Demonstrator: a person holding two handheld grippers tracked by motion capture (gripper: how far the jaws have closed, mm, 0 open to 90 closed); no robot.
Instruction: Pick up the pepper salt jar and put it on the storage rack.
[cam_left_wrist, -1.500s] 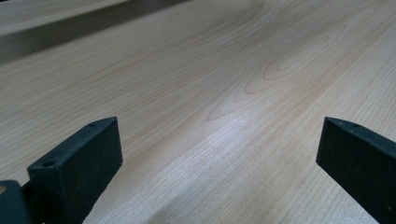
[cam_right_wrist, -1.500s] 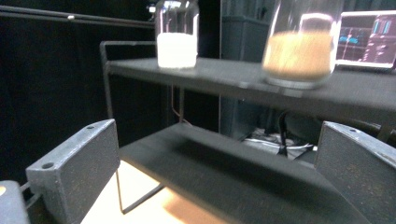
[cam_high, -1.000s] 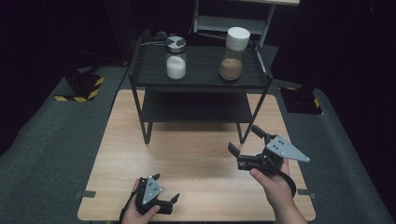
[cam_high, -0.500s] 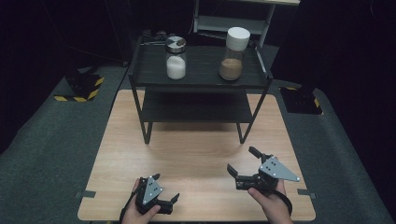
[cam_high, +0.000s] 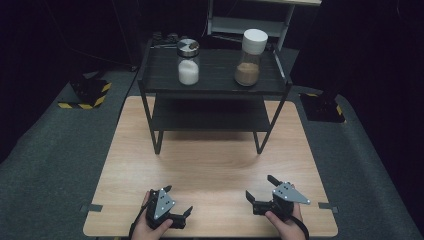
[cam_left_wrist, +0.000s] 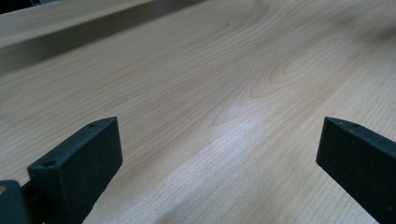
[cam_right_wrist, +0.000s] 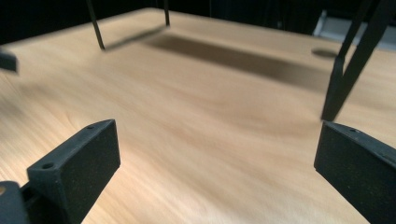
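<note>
At the near edge of the table (cam_high: 210, 165), 2 hand-held grippers rest low with nothing between their jaws. The left gripper (cam_high: 177, 206) sits near the left corner, jaws spread wide over bare wood. The right gripper (cam_high: 262, 189) sits near the right corner, jaws likewise wide apart, pointing toward the rack (cam_high: 215, 82). The rack stands at the far side, well apart from both. On its top shelf stand 2 jars: a white-filled jar (cam_high: 188, 62) at left and a brown-filled jar (cam_high: 249, 57) at right.
</note>
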